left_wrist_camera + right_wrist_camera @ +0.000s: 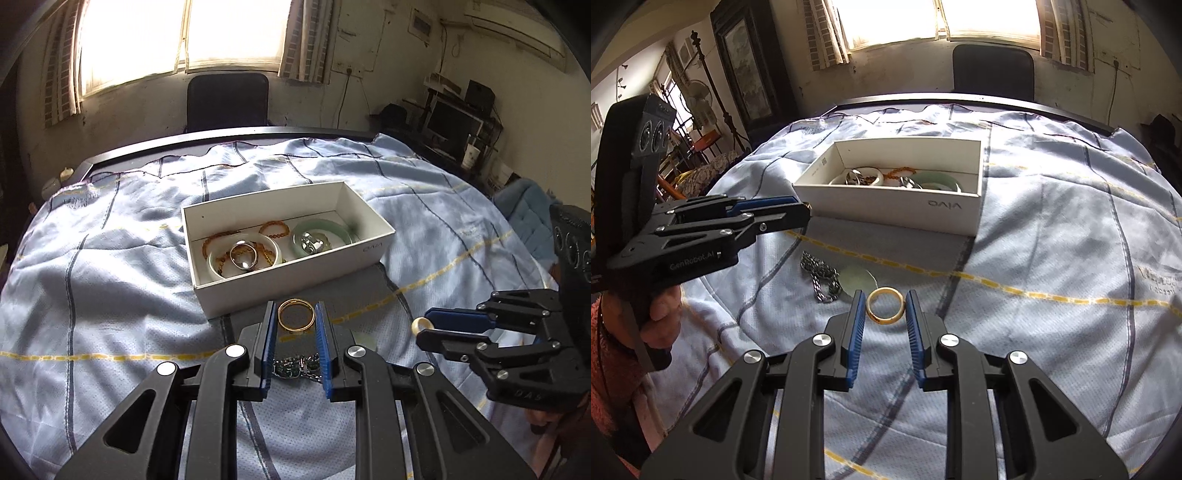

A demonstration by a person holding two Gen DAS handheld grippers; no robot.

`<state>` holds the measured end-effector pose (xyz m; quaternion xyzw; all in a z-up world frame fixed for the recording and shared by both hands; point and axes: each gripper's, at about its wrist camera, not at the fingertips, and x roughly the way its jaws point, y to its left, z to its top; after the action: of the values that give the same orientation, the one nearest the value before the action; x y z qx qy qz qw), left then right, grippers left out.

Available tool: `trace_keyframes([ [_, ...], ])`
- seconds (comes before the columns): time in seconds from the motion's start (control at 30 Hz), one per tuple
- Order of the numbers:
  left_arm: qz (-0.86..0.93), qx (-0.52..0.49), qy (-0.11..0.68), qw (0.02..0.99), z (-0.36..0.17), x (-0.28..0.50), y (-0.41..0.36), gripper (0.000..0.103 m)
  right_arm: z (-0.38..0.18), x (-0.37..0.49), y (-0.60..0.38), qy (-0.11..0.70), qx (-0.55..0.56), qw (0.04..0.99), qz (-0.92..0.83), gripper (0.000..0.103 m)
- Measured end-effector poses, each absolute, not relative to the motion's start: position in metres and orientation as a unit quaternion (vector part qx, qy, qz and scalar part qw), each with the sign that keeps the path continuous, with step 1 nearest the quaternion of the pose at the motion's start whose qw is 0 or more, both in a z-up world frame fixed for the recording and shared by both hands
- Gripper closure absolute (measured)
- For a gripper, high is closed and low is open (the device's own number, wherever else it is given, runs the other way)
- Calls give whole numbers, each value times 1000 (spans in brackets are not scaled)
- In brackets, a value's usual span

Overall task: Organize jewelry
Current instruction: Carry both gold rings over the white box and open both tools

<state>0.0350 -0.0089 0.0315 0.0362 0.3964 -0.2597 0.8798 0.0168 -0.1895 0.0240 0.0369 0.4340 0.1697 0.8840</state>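
My left gripper (295, 311) is shut on a thin gold bangle (280, 320), held just in front of the white box (288, 284). The box holds a white bangle (216, 266), a silver bangle (243, 256), amber bead bracelets (274, 229) and a pale green bangle (321, 225). My right gripper (885, 300) is shut on a cream ring (885, 320), above the cloth and to the right of the left gripper (803, 212). A silver chain (822, 277) and a pale green disc (857, 278) lie on the cloth between the two grippers, short of the box (905, 212).
A light blue striped cloth (110, 277) covers the round dark table (229, 136). A black chair (227, 99) stands at the far side under the window. A hand (661, 302) holds the left gripper. Shelves with a monitor (448, 122) stand at the right wall.
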Motion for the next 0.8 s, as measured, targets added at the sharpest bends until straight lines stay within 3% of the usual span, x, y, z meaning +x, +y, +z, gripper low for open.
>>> trace_keyframes([
  [0.43,-246,-6,415,876,43,66,5,82,58,57,-177,410,30,896,169,82],
  [0.8,-193,-23,524,829,27,149,-7,82,38,145,-173,473,48,870,133,82],
])
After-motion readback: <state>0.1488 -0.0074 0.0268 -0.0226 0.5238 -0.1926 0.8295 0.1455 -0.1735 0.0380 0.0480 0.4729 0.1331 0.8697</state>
